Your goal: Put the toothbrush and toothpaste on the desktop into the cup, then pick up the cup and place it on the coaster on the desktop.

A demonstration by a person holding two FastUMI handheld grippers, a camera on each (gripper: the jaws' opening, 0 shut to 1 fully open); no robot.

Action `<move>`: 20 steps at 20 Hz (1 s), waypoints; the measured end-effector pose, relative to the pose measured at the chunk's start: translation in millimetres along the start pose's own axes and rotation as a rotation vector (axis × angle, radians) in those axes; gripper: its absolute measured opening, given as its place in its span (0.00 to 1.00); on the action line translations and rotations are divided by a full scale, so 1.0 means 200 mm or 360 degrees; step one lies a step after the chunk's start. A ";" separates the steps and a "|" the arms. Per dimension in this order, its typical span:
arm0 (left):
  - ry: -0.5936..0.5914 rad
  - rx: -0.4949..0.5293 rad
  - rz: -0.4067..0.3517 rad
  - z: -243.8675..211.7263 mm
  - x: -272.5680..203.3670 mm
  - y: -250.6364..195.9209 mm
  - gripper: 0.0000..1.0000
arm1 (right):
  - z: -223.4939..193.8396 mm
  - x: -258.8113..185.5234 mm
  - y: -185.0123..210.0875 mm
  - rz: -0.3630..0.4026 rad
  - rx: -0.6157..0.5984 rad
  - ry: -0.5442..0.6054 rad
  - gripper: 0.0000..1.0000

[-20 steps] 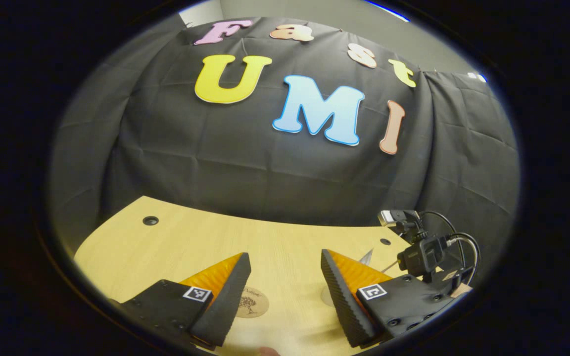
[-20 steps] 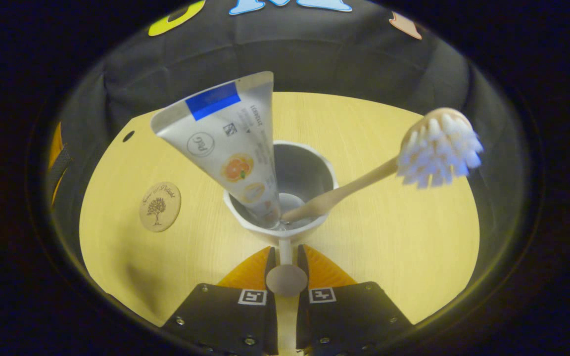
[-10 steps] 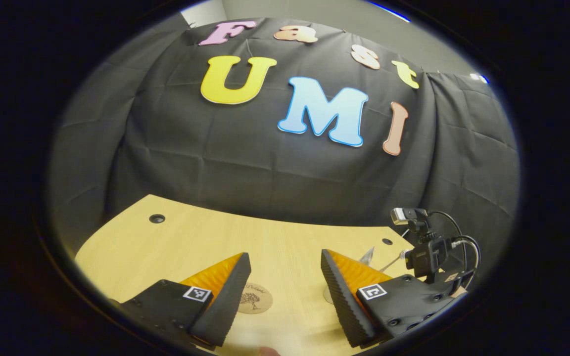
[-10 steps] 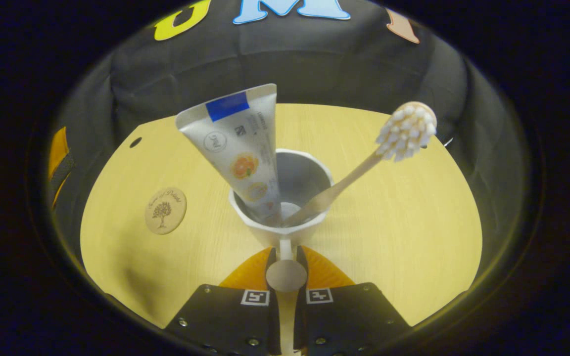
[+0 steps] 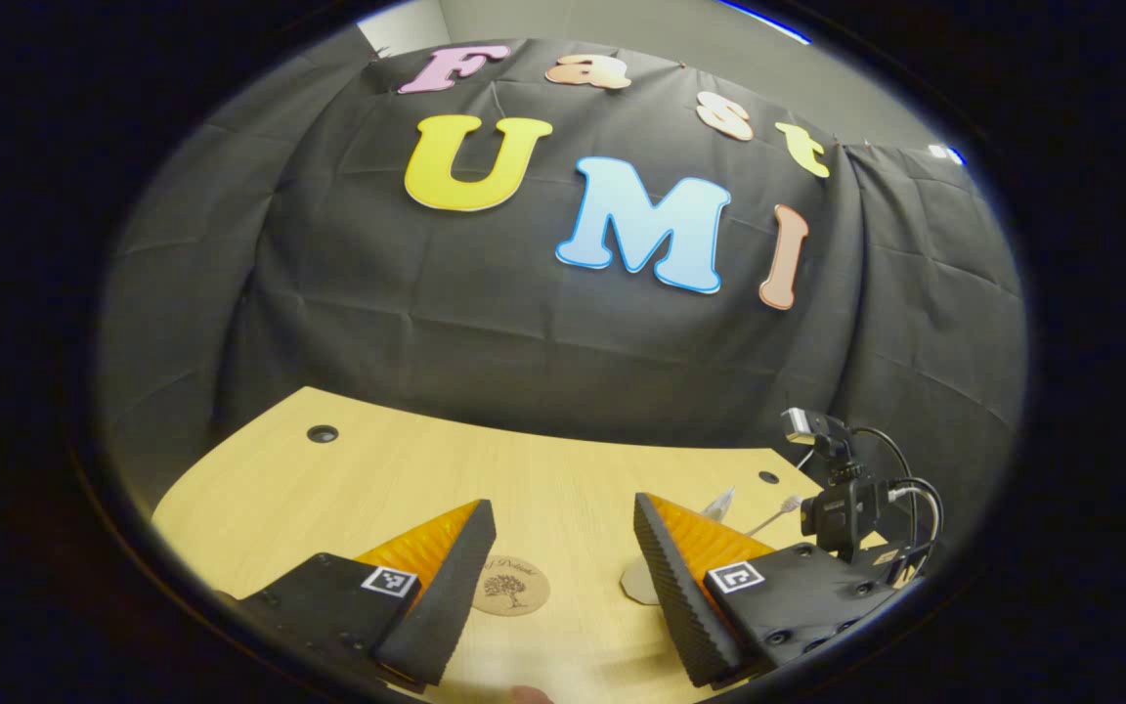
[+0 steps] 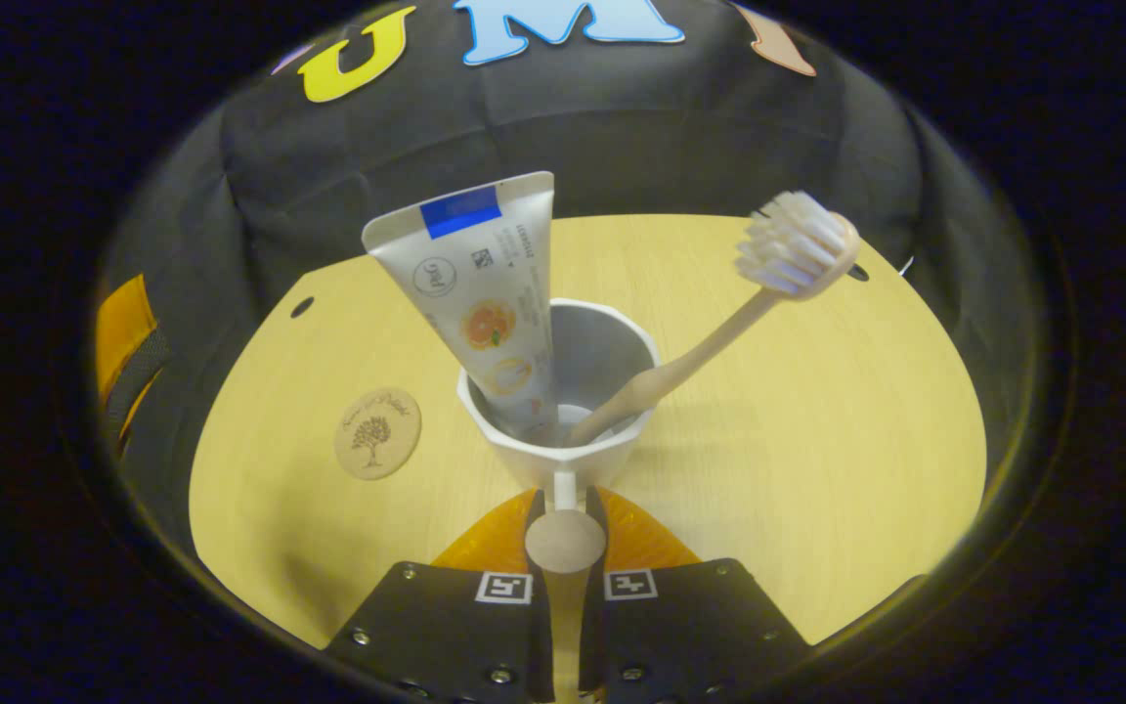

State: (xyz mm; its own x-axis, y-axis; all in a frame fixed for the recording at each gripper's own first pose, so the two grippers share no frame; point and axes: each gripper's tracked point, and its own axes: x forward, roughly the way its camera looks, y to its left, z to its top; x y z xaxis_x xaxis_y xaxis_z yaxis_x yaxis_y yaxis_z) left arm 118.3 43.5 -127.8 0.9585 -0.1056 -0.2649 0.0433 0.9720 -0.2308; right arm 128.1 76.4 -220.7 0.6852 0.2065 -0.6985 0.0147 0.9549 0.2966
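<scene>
Left of the white faceted cup (image 6: 561, 411) lies a round cork-like coaster (image 6: 377, 447) printed with a tree, on the pale wood desktop (image 6: 817, 469). The right gripper (image 6: 564, 504) is clenched on the cup's handle; inside lean a silvery toothpaste (image 6: 480, 293) tube and, rightward, a beige toothbrush (image 6: 719, 328). The left gripper (image 5: 563, 543) is spread wide, holding nothing, above the coaster.

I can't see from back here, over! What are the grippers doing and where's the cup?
Right gripper shut on cup handle; toothpaste, toothbrush inside. Left gripper open. Coaster bare.
</scene>
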 end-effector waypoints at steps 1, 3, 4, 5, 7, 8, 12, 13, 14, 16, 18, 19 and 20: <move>-0.0001 0.0007 0.0011 0.00 -0.02 0.02 0.92 | 0.00 0.00 0.03 0.0012 0.0009 -0.0029 0.12; -0.0002 0.0019 0.0038 0.00 -0.04 0.08 0.92 | 0.03 -0.02 0.06 0.0025 -0.0030 -0.0082 0.12; -0.0004 0.0018 0.0048 0.01 -0.05 0.10 0.92 | 0.02 -0.03 0.11 0.0035 -0.0057 -0.0089 0.12; -0.0002 0.0016 0.0061 0.01 -0.06 0.13 0.92 | 0.02 -0.02 0.16 0.0042 -0.0086 -0.0099 0.12; -0.0002 0.0005 0.0078 0.01 -0.09 0.16 0.92 | 0.04 -0.01 0.22 0.0056 -0.0127 -0.0104 0.12; -0.0005 0.0001 0.0085 0.01 -0.11 0.18 0.92 | 0.04 -0.01 0.24 0.0066 -0.0130 -0.0109 0.12; -0.0021 0.0001 0.0117 0.03 -0.17 0.25 0.92 | 0.08 -0.03 0.30 0.0098 -0.0181 -0.0103 0.12; -0.0027 0.0000 0.0128 0.04 -0.18 0.27 0.92 | 0.09 -0.04 0.30 0.0106 -0.0190 -0.0107 0.12; -0.0034 0.0000 0.0139 0.05 -0.19 0.29 0.92 | 0.10 -0.05 0.31 0.0116 -0.0203 -0.0100 0.12; -0.0044 -0.0001 0.0159 0.07 -0.23 0.32 0.92 | 0.12 -0.02 0.34 0.0130 -0.0230 -0.0097 0.12; -0.0055 0.0003 0.0182 0.08 -0.24 0.38 0.92 | 0.14 0.01 0.38 0.0143 -0.0259 -0.0087 0.12; -0.0059 0.0002 0.0193 0.09 -0.25 0.40 0.92 | 0.17 0.02 0.40 0.0149 -0.0274 -0.0078 0.12; -0.0063 -0.0002 0.0204 0.10 -0.25 0.42 0.92 | 0.20 0.04 0.42 0.0155 -0.0288 -0.0076 0.12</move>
State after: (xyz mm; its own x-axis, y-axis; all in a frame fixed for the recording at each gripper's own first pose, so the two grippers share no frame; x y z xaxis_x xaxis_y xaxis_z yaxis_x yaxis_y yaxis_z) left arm 78.6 134.7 -116.0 0.9665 0.0277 -0.2551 -0.0804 0.9768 -0.1985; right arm 163.2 149.9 -175.4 0.7109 0.2936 -0.6391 -0.1817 0.9545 0.2364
